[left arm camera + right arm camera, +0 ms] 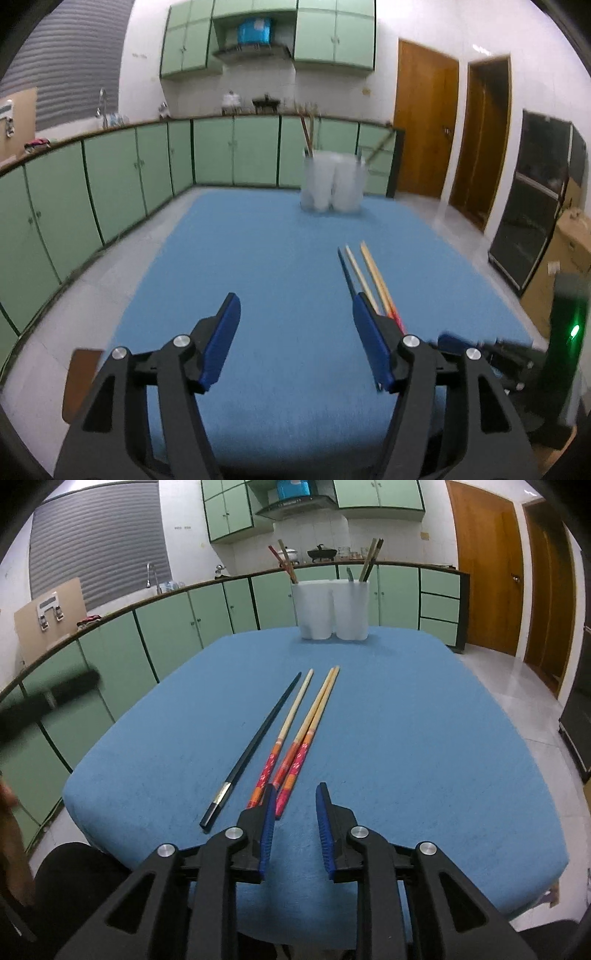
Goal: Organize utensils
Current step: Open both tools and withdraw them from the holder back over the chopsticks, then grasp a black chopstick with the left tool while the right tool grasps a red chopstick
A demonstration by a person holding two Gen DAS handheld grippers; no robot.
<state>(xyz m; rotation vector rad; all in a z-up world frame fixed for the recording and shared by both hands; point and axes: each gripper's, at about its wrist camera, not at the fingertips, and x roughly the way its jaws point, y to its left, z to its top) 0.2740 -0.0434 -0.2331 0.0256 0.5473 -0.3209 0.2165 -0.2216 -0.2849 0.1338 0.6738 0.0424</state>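
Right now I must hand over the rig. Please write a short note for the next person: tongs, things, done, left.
Left tongs: open, empty, above the blue table cover.
Right tongs: slightly open, empty, just right of the handle ends.
On the cover: one black chopstick and three red-handled chopsticks, side by side.
White holder at the far edge already has chopsticks in both compartments.
Left: move the four loose ones into the holder.

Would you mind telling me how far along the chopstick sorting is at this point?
Done: several chopsticks already stand in the white holder. In hand: nothing; the left gripper and right gripper are both open with nothing between the pads. Left: four chopsticks on the blue cloth, one black chopstick and three bamboo chopsticks with red ends.
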